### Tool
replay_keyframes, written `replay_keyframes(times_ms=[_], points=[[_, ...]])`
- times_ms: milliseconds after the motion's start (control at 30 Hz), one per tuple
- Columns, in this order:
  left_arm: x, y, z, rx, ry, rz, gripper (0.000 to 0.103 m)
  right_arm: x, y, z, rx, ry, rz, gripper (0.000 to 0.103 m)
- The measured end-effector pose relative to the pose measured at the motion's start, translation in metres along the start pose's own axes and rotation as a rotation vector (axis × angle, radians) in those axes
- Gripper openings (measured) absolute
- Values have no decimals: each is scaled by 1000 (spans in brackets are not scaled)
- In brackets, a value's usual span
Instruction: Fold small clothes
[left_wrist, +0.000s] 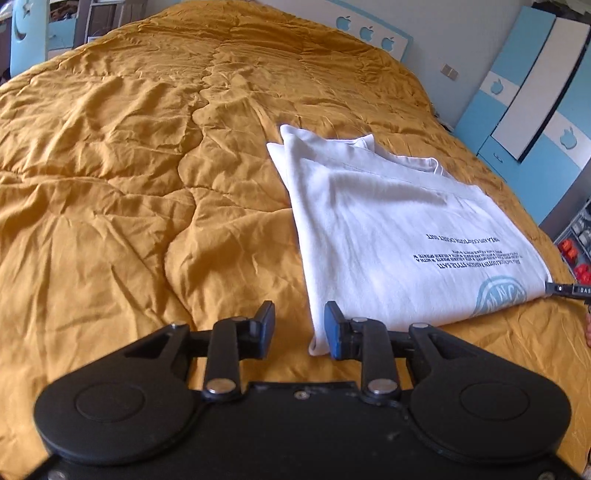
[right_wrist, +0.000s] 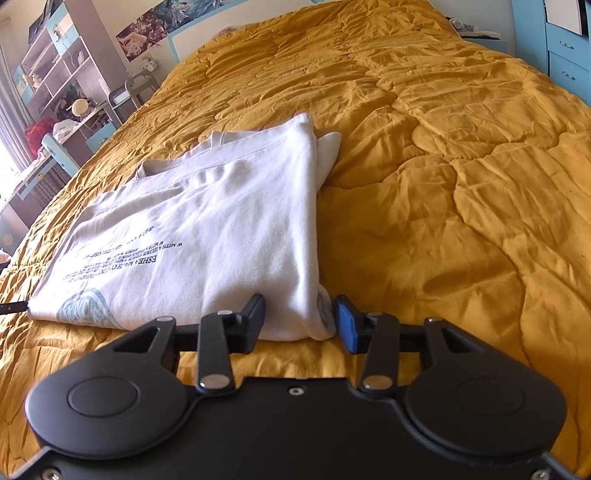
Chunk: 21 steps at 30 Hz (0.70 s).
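With the white T-shirt (left_wrist: 388, 236) lying part-folded on the mustard quilt (left_wrist: 129, 184) of the bed, the next fold looks best started from the two near corners together. The left hand-held gripper (left_wrist: 300, 328) is spread with nothing between its jaws, just off the shirt's near corner; the right hand-held gripper (right_wrist: 301, 319) straddles the opposite near corner, where the folded layers bunch, its pads apparently not yet pressing. Each should take every layer at once, or the soft knit may slide apart. The cotton is thin, matte and limp, printed with dark lettering and a pale blue round emblem; the quilt is puffy, stitched and wrinkled, so lift rather than drag.
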<state>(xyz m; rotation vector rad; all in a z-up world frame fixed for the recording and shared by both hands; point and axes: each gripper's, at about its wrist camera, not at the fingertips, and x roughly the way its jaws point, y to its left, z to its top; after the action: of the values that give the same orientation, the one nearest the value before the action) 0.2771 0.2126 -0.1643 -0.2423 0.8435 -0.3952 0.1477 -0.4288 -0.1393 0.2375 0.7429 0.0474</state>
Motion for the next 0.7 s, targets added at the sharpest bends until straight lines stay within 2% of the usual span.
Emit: replay_keyframes(times_ms=[67,133,167,200,267,467,567,633,667,700], points=[[12,1,1,-60,10,-53,29,0,0,1,1,2,-1,44],[19,-2,3,-66,16,-71,28,0,0,3,-1,2,0,44],[22,-6,4,-58,26,-64,26,1,1,3,-11,1,-3,36],[25,-11,5,-49,39,-49,25,1,2,4,-24,1,-2,16],[28,-17,7,-32,52,-29,10,1,6,5,-52,9,-18,8],[22,-16,11,-52,75,9,6,-28,7,11,-118,-13,-38,4],[28,-4,5,-66,111,45,7,-10,-1,4,-91,47,-49,4],[22,-1,3,-82,93,29,7,2,-3,-4,-76,75,-57,4],[17,-2,5,-72,75,26,8,3,-4,-5,-59,71,-59,5],[10,-4,7,-57,54,31,8,0,-4,-4,-43,67,-69,13]])
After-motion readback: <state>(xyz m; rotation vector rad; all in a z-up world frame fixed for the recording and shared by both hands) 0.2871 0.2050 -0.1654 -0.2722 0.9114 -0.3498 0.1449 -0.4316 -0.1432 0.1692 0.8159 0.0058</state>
